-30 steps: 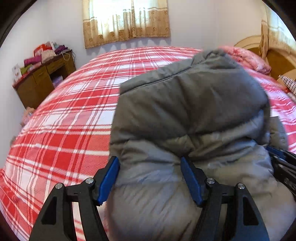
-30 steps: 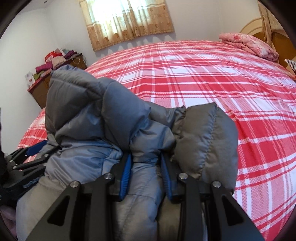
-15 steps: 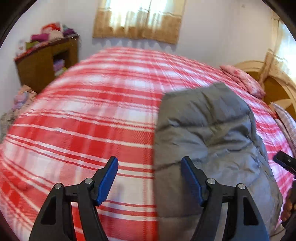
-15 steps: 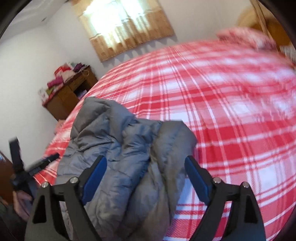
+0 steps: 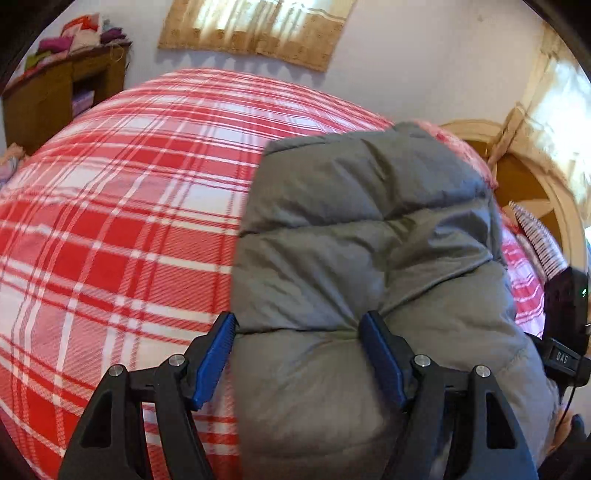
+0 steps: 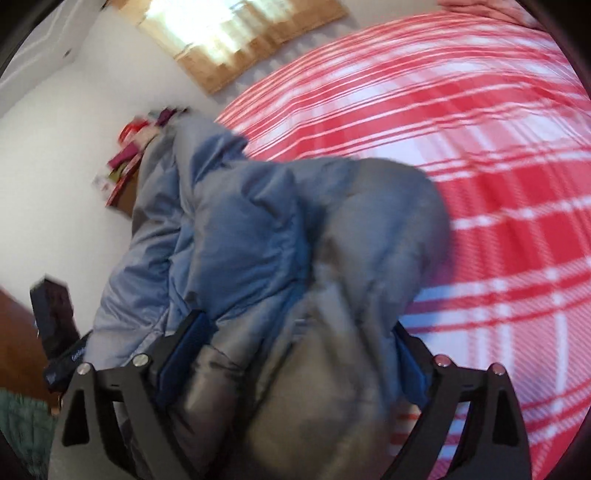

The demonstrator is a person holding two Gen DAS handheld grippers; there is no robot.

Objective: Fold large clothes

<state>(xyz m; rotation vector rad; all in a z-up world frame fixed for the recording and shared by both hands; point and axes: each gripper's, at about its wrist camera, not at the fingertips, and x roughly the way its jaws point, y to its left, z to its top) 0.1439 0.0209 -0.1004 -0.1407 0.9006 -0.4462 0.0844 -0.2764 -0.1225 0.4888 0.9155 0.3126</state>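
Observation:
A folded grey puffer jacket (image 5: 362,236) lies bundled on the red plaid bedspread (image 5: 110,221). In the right wrist view the jacket (image 6: 288,258) shows grey and blue-grey panels, blurred. My left gripper (image 5: 299,354) is open, its blue fingers (image 5: 380,354) spread, with the near-left part of the jacket between them. My right gripper (image 6: 291,354) is open wide, with the jacket's near end between its spread fingers. The right gripper's body shows at the right edge of the left wrist view (image 5: 565,332). The left gripper's body shows at the left of the right wrist view (image 6: 55,325).
A wooden dresser (image 5: 55,96) with piled clothes stands at the far left by the wall. A curtained window (image 5: 258,29) is behind the bed. A wooden headboard (image 5: 524,184) and striped pillow (image 5: 535,236) are at the right. Bedspread (image 6: 498,184) extends right of the jacket.
My right gripper has opened and let go of the jacket fold. Both grippers pulled back, then moved in again over the jacket's near end. The jacket stays bundled on the bed.

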